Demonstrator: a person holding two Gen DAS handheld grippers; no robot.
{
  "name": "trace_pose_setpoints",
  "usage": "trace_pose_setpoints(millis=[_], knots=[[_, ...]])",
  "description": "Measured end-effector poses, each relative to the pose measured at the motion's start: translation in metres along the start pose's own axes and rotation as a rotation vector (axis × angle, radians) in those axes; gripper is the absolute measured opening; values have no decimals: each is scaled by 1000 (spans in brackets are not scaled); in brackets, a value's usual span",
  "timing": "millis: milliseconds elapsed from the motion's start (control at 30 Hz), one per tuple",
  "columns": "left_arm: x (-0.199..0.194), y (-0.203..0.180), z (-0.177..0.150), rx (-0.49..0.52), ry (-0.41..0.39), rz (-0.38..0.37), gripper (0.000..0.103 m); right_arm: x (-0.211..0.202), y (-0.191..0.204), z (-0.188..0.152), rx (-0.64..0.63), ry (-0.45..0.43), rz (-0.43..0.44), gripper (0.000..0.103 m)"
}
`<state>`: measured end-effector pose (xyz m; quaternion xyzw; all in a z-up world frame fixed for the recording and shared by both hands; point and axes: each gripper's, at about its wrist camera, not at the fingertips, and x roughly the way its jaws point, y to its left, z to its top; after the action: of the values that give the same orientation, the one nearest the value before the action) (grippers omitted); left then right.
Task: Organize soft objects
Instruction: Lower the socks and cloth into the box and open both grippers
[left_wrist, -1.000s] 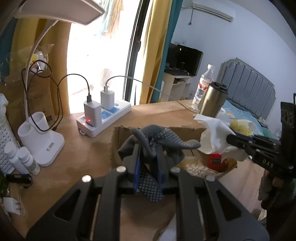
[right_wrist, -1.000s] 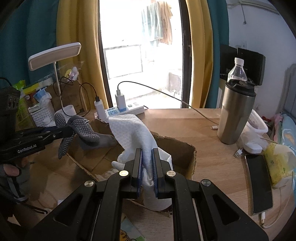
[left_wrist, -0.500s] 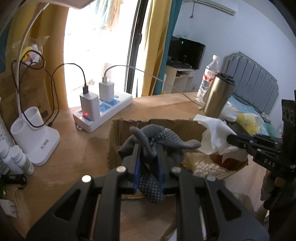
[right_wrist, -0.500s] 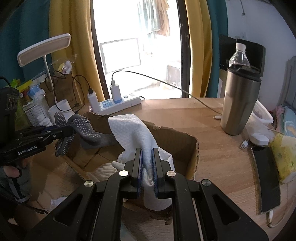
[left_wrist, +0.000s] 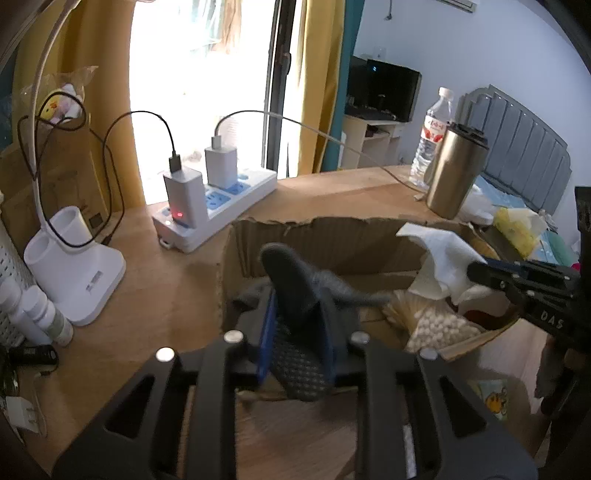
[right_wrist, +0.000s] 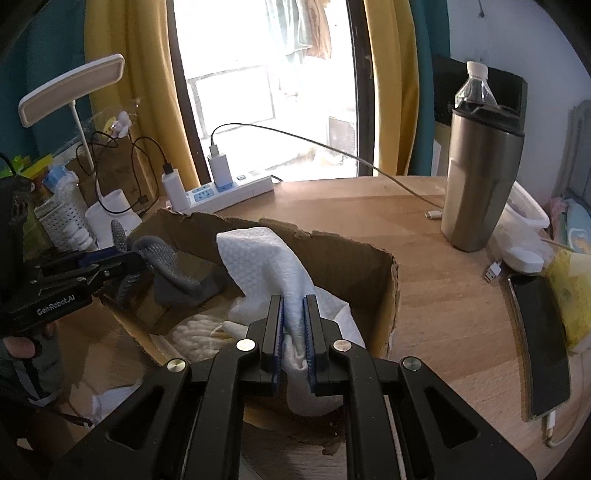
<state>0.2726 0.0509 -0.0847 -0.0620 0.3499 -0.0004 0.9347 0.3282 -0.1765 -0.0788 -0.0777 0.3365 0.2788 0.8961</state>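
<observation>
My left gripper (left_wrist: 298, 314) is shut on a grey dotted glove (left_wrist: 295, 284), held over the left part of an open cardboard box (left_wrist: 332, 236). The glove (right_wrist: 166, 262) and the left gripper (right_wrist: 110, 266) also show in the right wrist view. My right gripper (right_wrist: 293, 314) is shut on a white cloth (right_wrist: 266, 262), held over the box's (right_wrist: 369, 266) near right side. The cloth (left_wrist: 439, 258) and right gripper (left_wrist: 491, 273) show at the right in the left wrist view. White soft items (left_wrist: 439, 328) lie inside the box.
A white power strip with chargers (left_wrist: 218, 199) and a white lamp base (left_wrist: 74, 269) stand left of the box. A steel tumbler (right_wrist: 480, 184), a water bottle (right_wrist: 476, 85), a phone (right_wrist: 539, 343) and a yellow packet (right_wrist: 572, 295) are on the wooden table (right_wrist: 443, 314) at the right.
Both grippers have moved forward and lower over the box with their loads. The glove now hangs into the box's left side. The cloth sits lower over the box.
</observation>
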Motion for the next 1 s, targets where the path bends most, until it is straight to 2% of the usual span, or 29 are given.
trace_pose_setpoints(millis=[100, 167, 333, 367, 400, 433, 733, 1000], knots=[[0, -2, 0, 9, 8, -7, 27, 3, 3, -1, -11, 19, -7, 17], [-2, -3, 0, 13, 4, -8, 28, 3, 3, -1, -11, 26, -13, 27], [-10, -4, 1, 11, -15, -16, 38, 2, 4, -2, -10, 38, -17, 33], [-12, -4, 1, 10, -16, -16, 42, 2, 5, -3, -10, 41, -17, 34], [-14, -4, 1, 9, -19, -15, 52, 1, 5, -3, -10, 42, -17, 34], [-15, -4, 1, 8, -21, -15, 55, -1, 5, -3, -9, 40, -18, 35], [-37, -4, 0, -10, -61, -31, 57, -21, 7, -4, 0, 4, -29, 40], [-58, -8, -6, 3, -93, -19, 58, -38, 15, -7, -8, -22, -39, 40]])
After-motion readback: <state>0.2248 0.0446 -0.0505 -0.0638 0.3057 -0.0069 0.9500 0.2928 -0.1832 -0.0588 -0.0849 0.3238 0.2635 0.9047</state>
